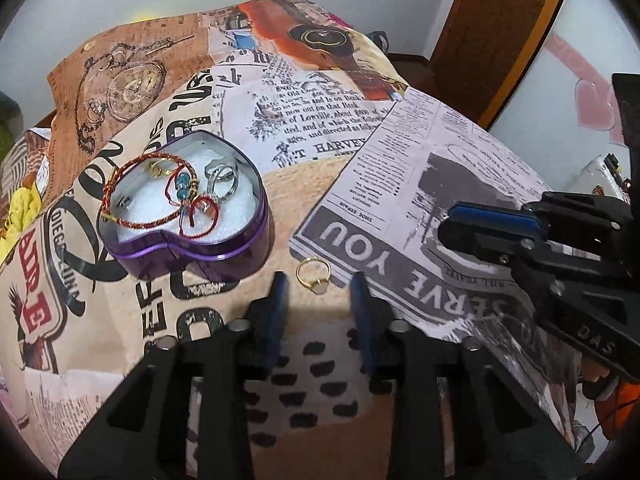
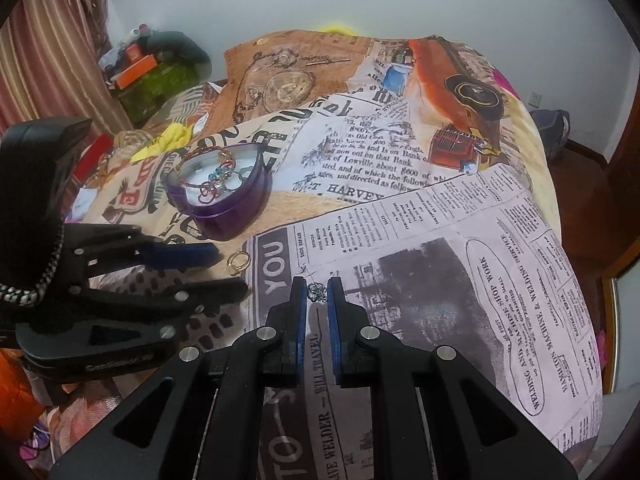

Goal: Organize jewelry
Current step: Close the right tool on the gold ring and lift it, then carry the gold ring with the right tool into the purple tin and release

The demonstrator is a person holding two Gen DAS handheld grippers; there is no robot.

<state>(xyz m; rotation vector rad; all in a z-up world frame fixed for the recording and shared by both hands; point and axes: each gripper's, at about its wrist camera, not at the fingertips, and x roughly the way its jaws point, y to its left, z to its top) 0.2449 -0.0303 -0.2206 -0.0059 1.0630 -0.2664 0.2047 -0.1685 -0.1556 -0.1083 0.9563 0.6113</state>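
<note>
A purple heart-shaped tin point(image 1: 240, 248) point(image 2: 240, 216) lies open on the printed bedspread, holding a red cord bracelet point(image 1: 132, 196), silver rings point(image 1: 222, 178) and a gold ring. A gold ring with a pale stone point(image 1: 314, 276) point(image 2: 238, 262) lies on the cloth just ahead of my open left gripper point(image 1: 318, 286), between its fingertips. My left gripper also shows in the right wrist view point(image 2: 230, 272). My right gripper point(image 2: 318, 292) has its jaws close around a small silver pendant point(image 2: 317, 293) on a thin chain. It also shows in the left wrist view point(image 1: 448, 232).
The bedspread point(image 2: 400, 184) is a lumpy newspaper-print quilt. Yellow cloth point(image 2: 176, 136) and a pile of green and orange items point(image 2: 156, 76) lie at the back left. A wooden door frame point(image 1: 492, 40) stands at right.
</note>
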